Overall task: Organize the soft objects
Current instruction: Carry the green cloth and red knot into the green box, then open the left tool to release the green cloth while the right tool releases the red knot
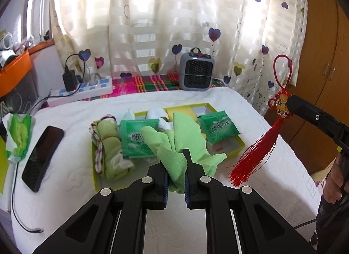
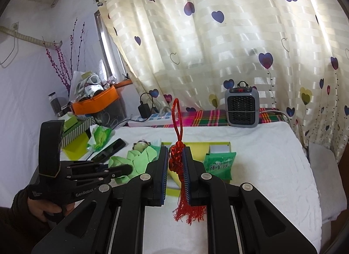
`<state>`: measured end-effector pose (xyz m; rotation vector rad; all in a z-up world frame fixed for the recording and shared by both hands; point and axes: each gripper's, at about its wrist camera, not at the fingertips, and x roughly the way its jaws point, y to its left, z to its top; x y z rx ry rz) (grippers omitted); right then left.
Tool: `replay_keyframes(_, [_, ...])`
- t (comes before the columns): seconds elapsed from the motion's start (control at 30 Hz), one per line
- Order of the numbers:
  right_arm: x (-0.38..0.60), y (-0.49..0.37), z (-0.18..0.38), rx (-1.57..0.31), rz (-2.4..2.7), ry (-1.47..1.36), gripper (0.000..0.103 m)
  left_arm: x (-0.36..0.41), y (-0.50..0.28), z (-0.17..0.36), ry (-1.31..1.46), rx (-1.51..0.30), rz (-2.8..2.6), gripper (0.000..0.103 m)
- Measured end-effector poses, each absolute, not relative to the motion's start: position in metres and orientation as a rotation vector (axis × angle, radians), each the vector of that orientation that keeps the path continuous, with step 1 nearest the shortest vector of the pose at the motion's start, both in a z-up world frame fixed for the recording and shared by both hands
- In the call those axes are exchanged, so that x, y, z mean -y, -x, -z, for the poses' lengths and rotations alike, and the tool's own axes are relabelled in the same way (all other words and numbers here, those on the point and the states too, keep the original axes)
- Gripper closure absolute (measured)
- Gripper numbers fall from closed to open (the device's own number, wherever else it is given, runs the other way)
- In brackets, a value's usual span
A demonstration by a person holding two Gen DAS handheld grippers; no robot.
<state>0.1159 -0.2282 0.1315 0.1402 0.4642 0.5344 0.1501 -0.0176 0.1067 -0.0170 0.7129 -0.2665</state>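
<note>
The tray [image 1: 236, 145] already holds rolled towels [image 1: 110, 142] and green packets [image 1: 219, 126]. The left gripper [image 1: 176, 162] is clamped on a green cloth [image 1: 181, 136]; at its three o'clock, the right gripper [image 2: 176, 162] pinches a red tassel [image 2: 185, 201]. Both are probably still to be placed.

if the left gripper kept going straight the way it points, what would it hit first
Probably the green packet lying in the tray, just ahead of the left gripper, which is shut on a green cloth. The cloth hides part of the line, so depth is uncertain.
</note>
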Motion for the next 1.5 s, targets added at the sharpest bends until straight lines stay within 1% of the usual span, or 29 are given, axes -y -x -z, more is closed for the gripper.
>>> replay_keyframes(0.33, [0.215, -0.144, -0.135, -0.471, -0.534, -0.122, 0.089, 0.008, -0.176, -0.111, 0.02, -0.703, 0.261, 0.092])
replay_keyframes(0.57, [0.202, -0.175, -0.132, -0.489, -0.538, -0.119, 0.089, 0.002, -0.203, -0.104, 0.021, -0.723, 0.249, 0.092])
replay_keyframes(1.0, [0.178, -0.234, -0.104, -0.578, -0.538, -0.109, 0.089, -0.002, -0.232, -0.073, 0.036, -0.793, 0.237, 0.092])
replay_keyframes(1.4, [0.156, -0.246, -0.058, -0.713, -0.56, -0.039, 0.089, 0.003, -0.236, -0.054, 0.004, -0.826, 0.233, 0.092])
replay_keyframes(1.5, [0.153, -0.246, -0.053, -0.729, -0.576, -0.049, 0.089, 0.003, -0.236, -0.053, 0.01, -0.83, 0.231, 0.088])
